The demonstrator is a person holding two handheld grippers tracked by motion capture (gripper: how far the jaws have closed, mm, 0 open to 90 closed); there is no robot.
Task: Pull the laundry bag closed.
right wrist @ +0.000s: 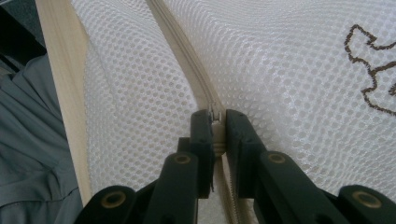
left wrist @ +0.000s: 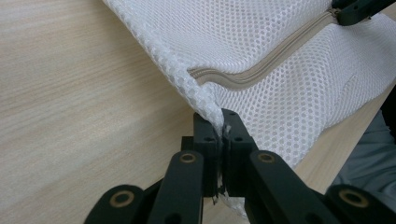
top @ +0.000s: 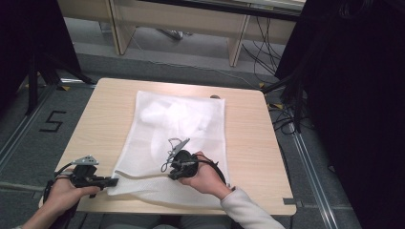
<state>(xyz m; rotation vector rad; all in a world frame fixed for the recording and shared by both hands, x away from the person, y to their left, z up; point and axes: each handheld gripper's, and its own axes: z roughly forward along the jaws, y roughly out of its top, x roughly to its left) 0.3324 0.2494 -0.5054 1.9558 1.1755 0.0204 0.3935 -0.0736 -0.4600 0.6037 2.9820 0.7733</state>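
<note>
Soft even light; dark edges

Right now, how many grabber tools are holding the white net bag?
2. The left gripper pinches the net bag at its near left corner. The right gripper grips the zipper at the bag's near edge, about halfway along.

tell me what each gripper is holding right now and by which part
The left gripper pinches the white mesh bag at its near-left corner, by the zipper's end. The right gripper is shut on the zipper pull.
</note>
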